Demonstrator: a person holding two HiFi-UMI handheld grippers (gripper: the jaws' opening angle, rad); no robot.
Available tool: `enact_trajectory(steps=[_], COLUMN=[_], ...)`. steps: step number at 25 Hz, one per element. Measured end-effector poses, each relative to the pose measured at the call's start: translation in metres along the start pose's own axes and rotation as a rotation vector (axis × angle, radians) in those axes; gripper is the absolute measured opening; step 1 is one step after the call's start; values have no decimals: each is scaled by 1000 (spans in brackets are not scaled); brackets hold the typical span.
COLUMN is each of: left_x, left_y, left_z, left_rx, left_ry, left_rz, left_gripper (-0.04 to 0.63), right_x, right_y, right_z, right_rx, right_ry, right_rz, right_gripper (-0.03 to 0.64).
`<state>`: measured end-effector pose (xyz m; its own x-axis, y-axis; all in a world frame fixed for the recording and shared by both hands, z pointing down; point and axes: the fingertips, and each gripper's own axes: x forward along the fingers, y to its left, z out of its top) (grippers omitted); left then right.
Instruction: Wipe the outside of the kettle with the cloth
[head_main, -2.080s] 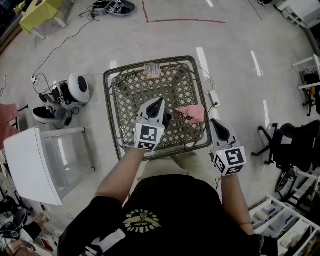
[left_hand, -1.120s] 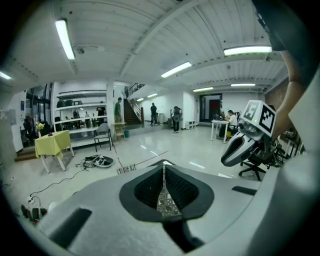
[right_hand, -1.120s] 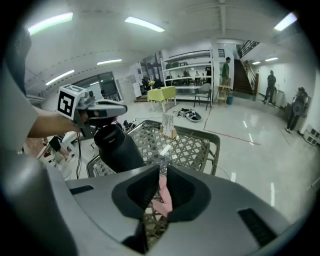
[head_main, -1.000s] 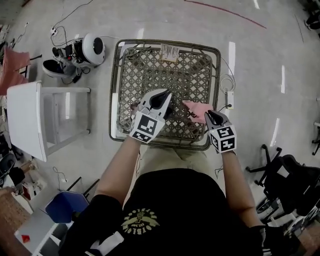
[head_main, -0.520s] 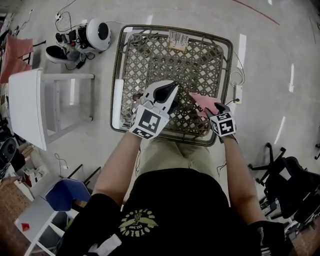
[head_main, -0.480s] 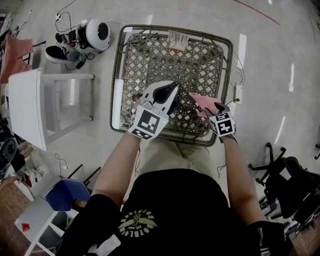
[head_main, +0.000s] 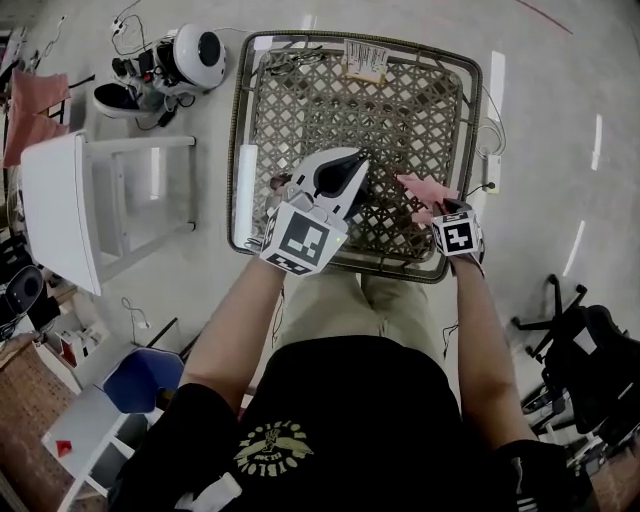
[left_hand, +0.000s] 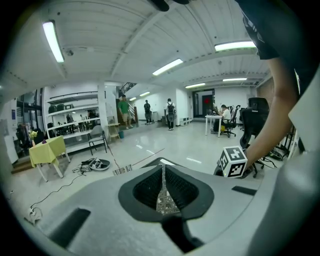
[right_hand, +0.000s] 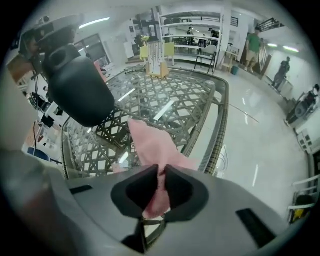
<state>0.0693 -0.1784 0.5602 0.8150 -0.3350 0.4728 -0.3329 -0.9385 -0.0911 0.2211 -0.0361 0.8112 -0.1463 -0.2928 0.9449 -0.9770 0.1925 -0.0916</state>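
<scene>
The pink cloth (head_main: 424, 190) (right_hand: 149, 144) lies on the front right part of the lattice table (head_main: 400, 90) (right_hand: 165, 95). My right gripper (head_main: 437, 212) (right_hand: 161, 172) points steeply down at it. Its jaws are closing, and a fold of cloth is pinched between the pads. The black kettle (right_hand: 79, 89) hangs above the lattice at the upper left of the right gripper view. In the head view it is mostly hidden under my left gripper (head_main: 346, 166) (left_hand: 163, 169). That gripper's jaws stand together, and the spot where they grip is hidden.
A white side table (head_main: 62, 215) stands on the floor to the left. A round white device (head_main: 196, 55) with cables lies at the far left. A power strip (head_main: 491, 166) lies right of the table, and a black office chair (head_main: 590, 350) stands further right.
My right gripper has sunk onto the pink cloth at the table's front right and its jaws have come together on it. The left gripper has kept its place.
</scene>
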Motion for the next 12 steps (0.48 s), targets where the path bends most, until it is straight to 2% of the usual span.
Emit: enact_trajectory(steps=[1,2,8,12], left_x=[0,0,-2,0], left_y=[0,0,-2,-4], left_z=[0,0,-1,-3], left_rx=[0,-1,-4,10], left_ry=[1,2,-1,7], left_rz=[0,0,-5,-15], left_gripper=[9,9,9,9], right_x=[-2,-5,-36,-55], right_y=[-1,-1,10,23], right_z=[2,4,25,54], right_rx=[-4,1,65,58], right_ry=[-14,-28,-132,-212], right_rz=[-12,-17,-12,15], right_gripper=[34,28,21,21])
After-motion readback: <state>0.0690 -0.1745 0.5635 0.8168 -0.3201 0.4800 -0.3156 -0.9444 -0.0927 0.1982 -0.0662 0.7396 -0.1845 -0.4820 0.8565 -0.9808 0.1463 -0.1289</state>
